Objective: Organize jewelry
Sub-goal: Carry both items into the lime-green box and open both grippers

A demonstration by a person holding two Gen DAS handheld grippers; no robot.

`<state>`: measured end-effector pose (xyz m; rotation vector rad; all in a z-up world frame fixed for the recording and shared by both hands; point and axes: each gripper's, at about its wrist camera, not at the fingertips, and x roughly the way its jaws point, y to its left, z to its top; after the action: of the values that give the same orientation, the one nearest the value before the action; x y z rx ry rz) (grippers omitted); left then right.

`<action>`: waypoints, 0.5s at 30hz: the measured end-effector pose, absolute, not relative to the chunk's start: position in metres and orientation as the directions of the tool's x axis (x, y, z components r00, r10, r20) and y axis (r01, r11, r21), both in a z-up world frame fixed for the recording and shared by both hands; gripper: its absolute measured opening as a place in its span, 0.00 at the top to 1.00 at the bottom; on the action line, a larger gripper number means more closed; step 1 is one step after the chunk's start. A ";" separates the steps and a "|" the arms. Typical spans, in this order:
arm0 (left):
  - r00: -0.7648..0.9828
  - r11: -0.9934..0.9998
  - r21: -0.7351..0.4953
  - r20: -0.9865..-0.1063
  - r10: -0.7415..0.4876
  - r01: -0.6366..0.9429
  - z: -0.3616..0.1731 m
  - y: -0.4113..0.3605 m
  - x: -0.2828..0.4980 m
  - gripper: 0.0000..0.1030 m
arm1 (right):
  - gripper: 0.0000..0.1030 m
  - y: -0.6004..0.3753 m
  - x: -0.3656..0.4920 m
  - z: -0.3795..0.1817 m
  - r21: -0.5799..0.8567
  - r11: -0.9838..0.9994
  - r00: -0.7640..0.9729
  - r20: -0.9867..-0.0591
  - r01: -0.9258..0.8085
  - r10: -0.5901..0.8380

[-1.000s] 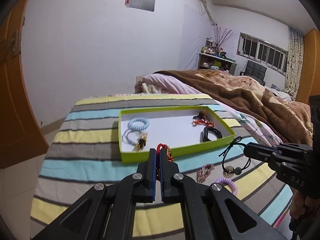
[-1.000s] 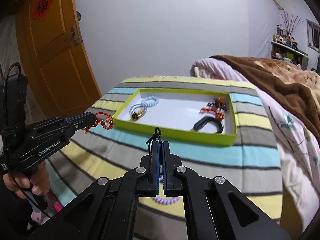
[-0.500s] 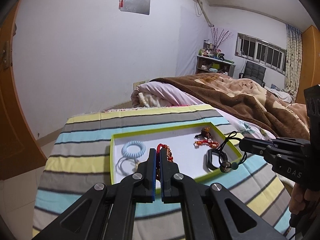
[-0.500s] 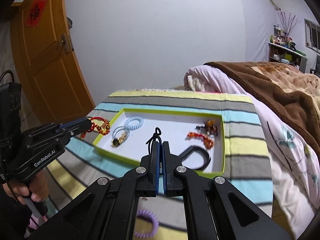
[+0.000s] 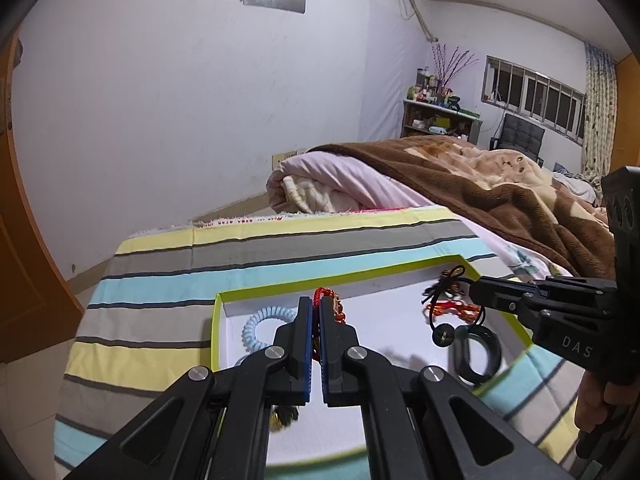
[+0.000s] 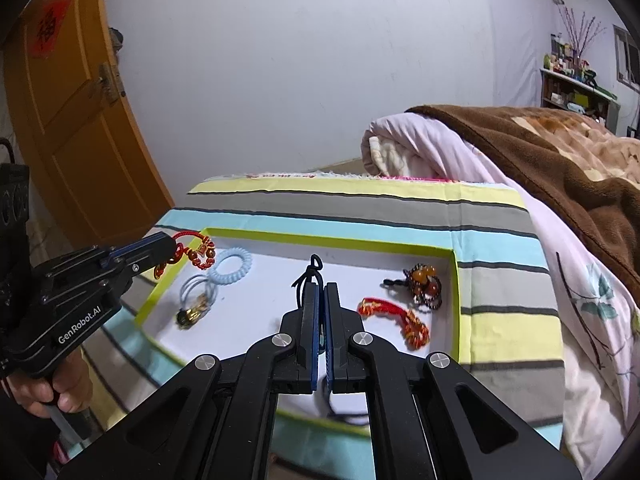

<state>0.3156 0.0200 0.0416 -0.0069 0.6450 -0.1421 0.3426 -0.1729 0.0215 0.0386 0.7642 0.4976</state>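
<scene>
Black cord (image 6: 310, 280) hangs down (long axis vertical) from clamped right gripper (image 6: 321, 292).

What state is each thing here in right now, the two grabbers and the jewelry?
left gripper: fingers shut on red bead bracelet, held above the tray
right gripper: fingers shut on black cord
green tray: open, holding jewelry
blue coil band: lying in tray
red tassel: lying in tray

White lettering "GenRobot.AI" runs along the side of the left tool (image 6: 168, 246). "DAS" is printed on the body of the right tool (image 5: 474, 292). The red paper sign (image 6: 50, 32) on the door (image 6: 80, 120) is too blurred to read.
</scene>
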 end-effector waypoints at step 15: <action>0.716 0.992 -0.046 -0.689 -0.114 0.113 -0.003 0.014 0.362 0.97 | 0.98 -0.183 0.384 -0.010 0.218 0.911 0.573 -0.719 -0.350 0.393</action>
<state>0.3616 0.0145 -0.0025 -0.0008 0.7629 -0.1258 0.3840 -0.1825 -0.0101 0.0539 0.8556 0.4358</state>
